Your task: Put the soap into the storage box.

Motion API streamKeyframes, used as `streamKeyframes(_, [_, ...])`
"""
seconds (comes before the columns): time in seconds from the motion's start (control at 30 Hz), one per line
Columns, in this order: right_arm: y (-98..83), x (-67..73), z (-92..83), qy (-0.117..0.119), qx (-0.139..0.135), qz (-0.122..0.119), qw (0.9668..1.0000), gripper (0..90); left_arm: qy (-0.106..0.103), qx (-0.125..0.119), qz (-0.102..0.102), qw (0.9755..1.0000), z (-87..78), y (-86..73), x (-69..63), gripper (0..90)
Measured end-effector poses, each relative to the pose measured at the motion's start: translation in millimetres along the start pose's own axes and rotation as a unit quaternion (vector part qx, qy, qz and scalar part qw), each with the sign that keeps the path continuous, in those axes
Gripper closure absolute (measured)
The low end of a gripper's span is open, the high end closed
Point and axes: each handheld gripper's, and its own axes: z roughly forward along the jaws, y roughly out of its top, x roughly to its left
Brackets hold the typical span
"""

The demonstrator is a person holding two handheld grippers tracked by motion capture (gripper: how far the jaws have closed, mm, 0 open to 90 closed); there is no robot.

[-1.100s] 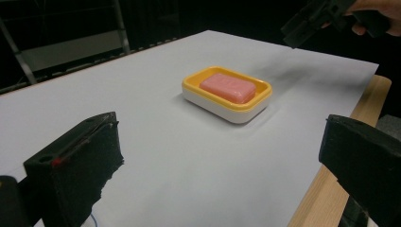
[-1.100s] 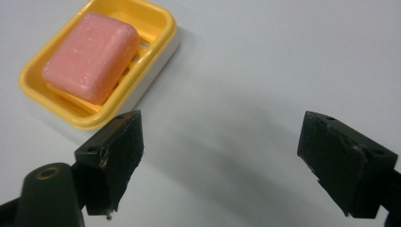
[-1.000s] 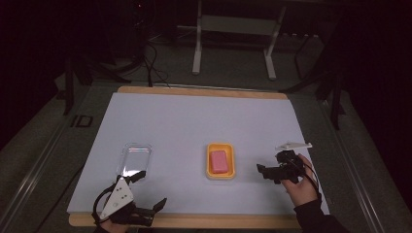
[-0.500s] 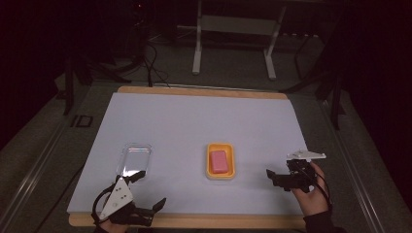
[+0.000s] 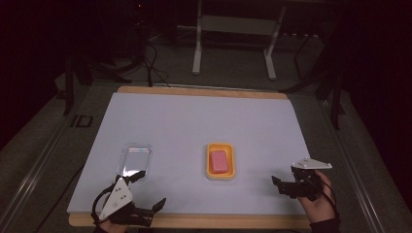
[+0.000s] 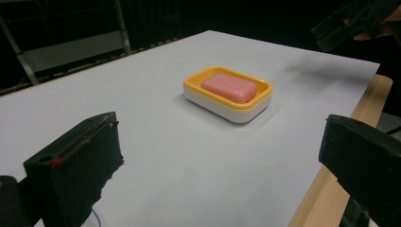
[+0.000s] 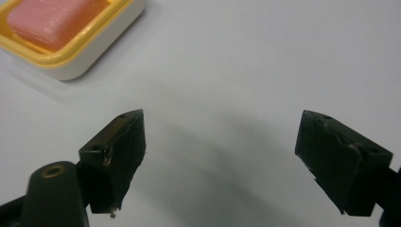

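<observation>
A pink soap bar (image 5: 219,161) lies in a yellow soap dish (image 5: 210,171) with a white base, near the middle of the white table sheet. My left gripper (image 5: 148,190) is at the near left edge, open and holding nothing, with the dish (image 6: 236,113) and soap (image 6: 229,87) ahead of its jaws (image 6: 220,142). To the right of the dish my right gripper (image 5: 285,177) is also open and holds nothing. In the right gripper view the dish (image 7: 71,61) and soap (image 7: 52,21) sit at the top left, beyond the spread jaws (image 7: 222,137).
A clear plastic lid (image 5: 135,158) lies on the sheet just beyond the left gripper. The wooden table edge (image 5: 218,221) runs along the front. Metal stand legs (image 5: 233,43) stand on the dark floor behind the table.
My right gripper has drawn away from the dish, moving right and towards the near edge. The left gripper, dish and lid have stayed put.
</observation>
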Motion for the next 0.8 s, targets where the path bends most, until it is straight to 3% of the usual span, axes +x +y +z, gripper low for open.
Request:
streamKeyframes(0.33, [-4.8, -11.2, 9.6, 0.017, -0.002, 0.020, 0.9997, 13.9, -0.007, -0.003, 0.000, 1.0000, -1.1, 0.7, -0.2, 0.4])
streamKeyframes(0.8, [-4.0, -12.6, 15.0, 0.018, 0.001, 0.014, 0.9997, 13.8, -0.012, -0.001, -0.001, 0.9999, -0.8, 0.9, -0.8, 0.4])
